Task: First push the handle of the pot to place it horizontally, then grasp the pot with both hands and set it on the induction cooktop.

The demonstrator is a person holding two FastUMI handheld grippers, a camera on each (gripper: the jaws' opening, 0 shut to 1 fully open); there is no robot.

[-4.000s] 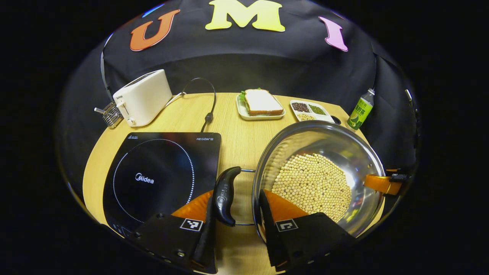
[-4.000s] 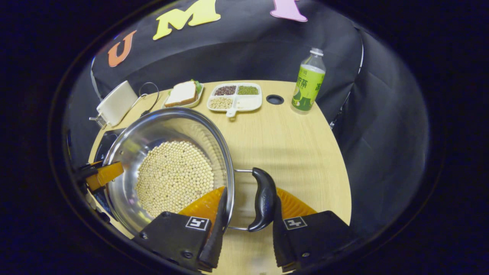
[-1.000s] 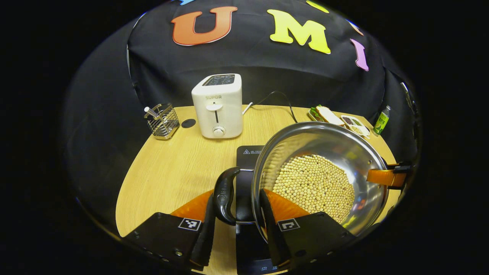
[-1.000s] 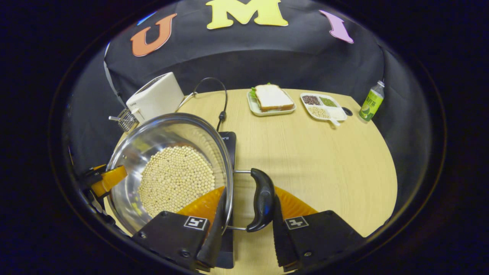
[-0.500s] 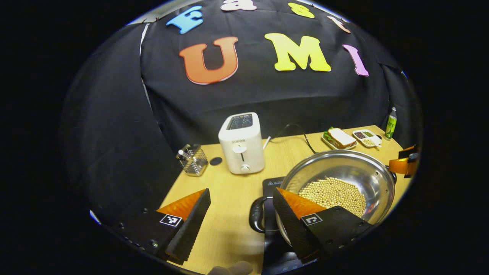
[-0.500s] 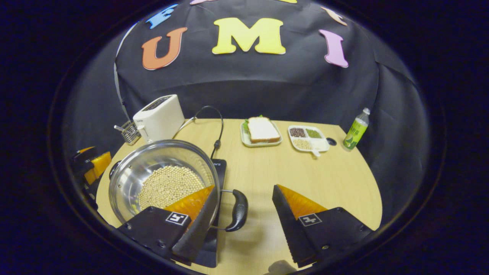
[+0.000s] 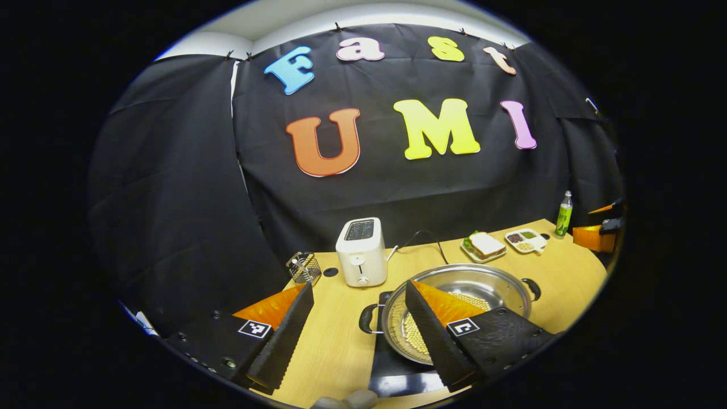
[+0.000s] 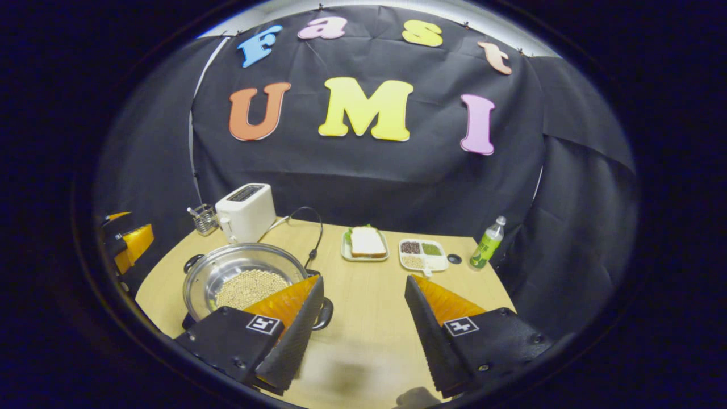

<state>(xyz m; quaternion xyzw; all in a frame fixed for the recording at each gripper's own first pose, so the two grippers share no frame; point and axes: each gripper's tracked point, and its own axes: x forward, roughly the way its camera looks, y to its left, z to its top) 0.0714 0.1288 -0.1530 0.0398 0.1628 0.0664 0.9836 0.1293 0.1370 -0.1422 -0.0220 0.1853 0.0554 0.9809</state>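
Taking the toaster (image 7: 360,251) as the marker at the back of the surface (image 8: 369,318), a wire holder (image 7: 303,267) stands just to its left. The left gripper (image 7: 358,332) hangs above the near edge with its fingers wide apart, holding nothing. In front of the toaster and a little to its right, the pot (image 7: 454,318) of pale beans sits on the induction cooktop (image 7: 397,363), both side handles lying level and free. Farther right of the toaster come a sandwich plate (image 8: 365,243), a divided dish (image 8: 423,254) and a green bottle (image 8: 486,243). The right gripper (image 8: 363,335) hangs above the near edge too, fingers spread and empty. The placing looks done. The risk I'd watch is a finger clipping the rim or a handle while drawing away, which could slide the pot off-centre or spill beans.
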